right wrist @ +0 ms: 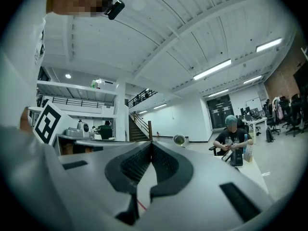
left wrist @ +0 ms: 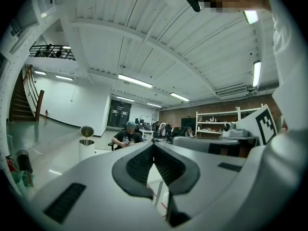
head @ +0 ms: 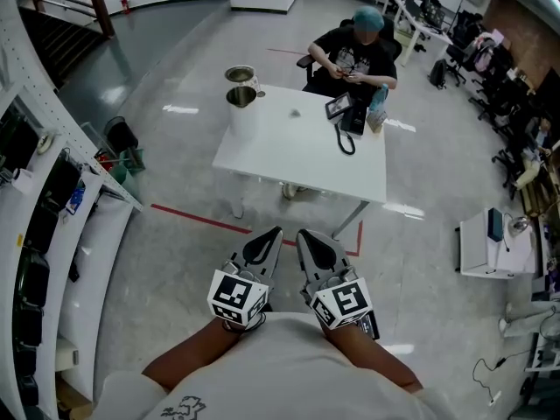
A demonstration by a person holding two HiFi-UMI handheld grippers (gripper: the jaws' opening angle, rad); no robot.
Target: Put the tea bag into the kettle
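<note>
A white kettle (head: 242, 105) with its lid tipped open stands at the far left corner of the white table (head: 297, 160). A small grey speck (head: 295, 112) lies on the table to the kettle's right; it is too small to tell whether it is the tea bag. Both grippers are held close to my body, well short of the table, and point level toward it. My left gripper (head: 273, 231) is shut with nothing in it, its pads meeting at the tip (left wrist: 153, 146). My right gripper (head: 302, 233) is shut and empty too (right wrist: 151, 143). The kettle (left wrist: 86, 146) also shows small in the left gripper view.
A person (head: 354, 55) sits at the table's far side. A black device with a cord (head: 344, 118) and a bottle (head: 378, 103) stand near them. Red tape (head: 201, 220) crosses the floor before the table. Shelving (head: 52, 208) runs along the left, a small white desk (head: 490, 245) stands right.
</note>
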